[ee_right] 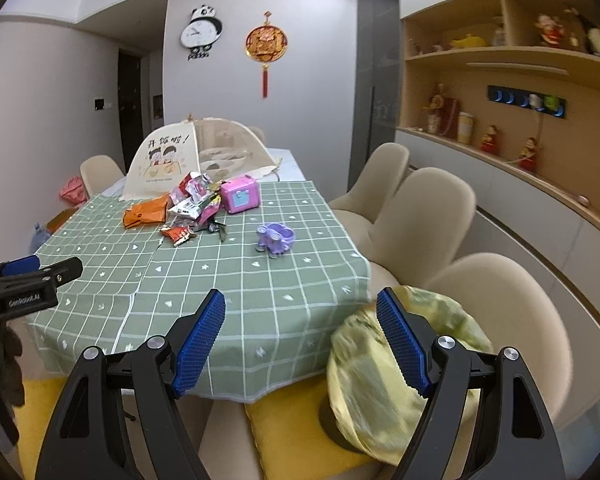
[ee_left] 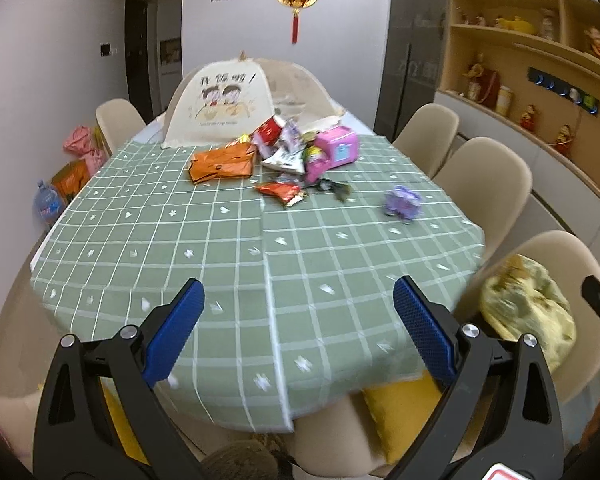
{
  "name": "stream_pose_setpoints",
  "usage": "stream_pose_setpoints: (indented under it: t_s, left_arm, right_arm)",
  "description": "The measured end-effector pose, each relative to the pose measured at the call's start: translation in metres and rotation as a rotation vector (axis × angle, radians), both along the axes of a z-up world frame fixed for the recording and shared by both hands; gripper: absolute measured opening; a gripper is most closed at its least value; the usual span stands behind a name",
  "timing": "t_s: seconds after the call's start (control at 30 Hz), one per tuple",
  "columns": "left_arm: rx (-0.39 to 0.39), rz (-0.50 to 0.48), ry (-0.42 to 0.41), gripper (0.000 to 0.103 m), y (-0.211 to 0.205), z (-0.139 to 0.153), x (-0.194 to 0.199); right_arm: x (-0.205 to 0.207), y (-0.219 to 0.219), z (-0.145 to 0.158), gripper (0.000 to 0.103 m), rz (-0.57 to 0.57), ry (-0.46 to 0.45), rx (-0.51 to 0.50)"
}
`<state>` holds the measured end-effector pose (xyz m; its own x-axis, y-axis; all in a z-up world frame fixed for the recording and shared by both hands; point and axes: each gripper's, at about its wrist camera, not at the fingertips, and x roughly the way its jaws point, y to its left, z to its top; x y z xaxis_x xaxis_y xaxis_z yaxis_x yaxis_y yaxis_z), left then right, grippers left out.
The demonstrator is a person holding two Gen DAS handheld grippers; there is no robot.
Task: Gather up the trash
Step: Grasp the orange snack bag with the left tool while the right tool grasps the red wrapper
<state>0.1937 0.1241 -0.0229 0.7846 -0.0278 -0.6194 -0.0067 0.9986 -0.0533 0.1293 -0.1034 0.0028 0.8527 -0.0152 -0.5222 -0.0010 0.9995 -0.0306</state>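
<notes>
A pile of snack wrappers [ee_left: 282, 148] [ee_right: 192, 200] lies far on the green checked tablecloth [ee_left: 228, 264] [ee_right: 228, 280], with an orange packet [ee_left: 222, 164] [ee_right: 146, 212] to its left and a red wrapper [ee_left: 280, 192] [ee_right: 177, 234] in front. My left gripper [ee_left: 298, 308] is open and empty above the table's near edge. My right gripper [ee_right: 300, 320] is open and empty over the table's near right corner, beside a yellow-green bag [ee_right: 384, 380] [ee_left: 528, 312] on a chair.
A pink toy box [ee_left: 338, 150] [ee_right: 240, 194] and a purple toy [ee_left: 402, 202] [ee_right: 275, 238] sit on the cloth. A mesh food cover [ee_left: 236, 100] [ee_right: 192, 156] stands at the far end. Beige chairs [ee_right: 420, 216] line the sides; yellow cushions [ee_right: 300, 448] lie on the near chair.
</notes>
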Motion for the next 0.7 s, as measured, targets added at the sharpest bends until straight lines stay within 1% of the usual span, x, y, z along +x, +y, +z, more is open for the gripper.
stream_pose_setpoints:
  t_s: [0.1,0.2,0.33,0.43,0.5,0.6,0.7]
  left_arm:
    - [-0.004,-0.036,0.017,0.091,0.026,-0.012,0.047]
    - [-0.015,-0.093,0.007,0.091,0.049,-0.021,0.091]
    - [-0.016,-0.146,0.022,0.094,0.089,-0.031,0.172]
    - [0.012,-0.157,0.065,0.094,0.119,-0.040,0.234]
    - [0.031,-0.187,0.101,0.094,0.138,-0.047,0.276]
    - [0.060,-0.232,0.120,0.094,0.157,-0.054,0.325]
    - [0.088,-0.269,0.150,0.093,0.174,-0.062,0.376]
  right_arm:
    - [0.042,0.018,-0.008,0.074,0.026,0.026,0.009]
    - [0.084,0.038,-0.011,0.074,0.049,0.034,0.000]
    - [0.138,0.064,-0.010,0.074,0.068,0.034,0.003]
    - [0.170,0.077,-0.011,0.074,0.064,0.040,0.009]
    - [0.195,0.086,-0.015,0.074,0.051,0.064,0.017]
    - [0.221,0.095,-0.024,0.074,0.022,0.100,0.032]
    - [0.239,0.100,-0.034,0.074,0.003,0.111,0.044]
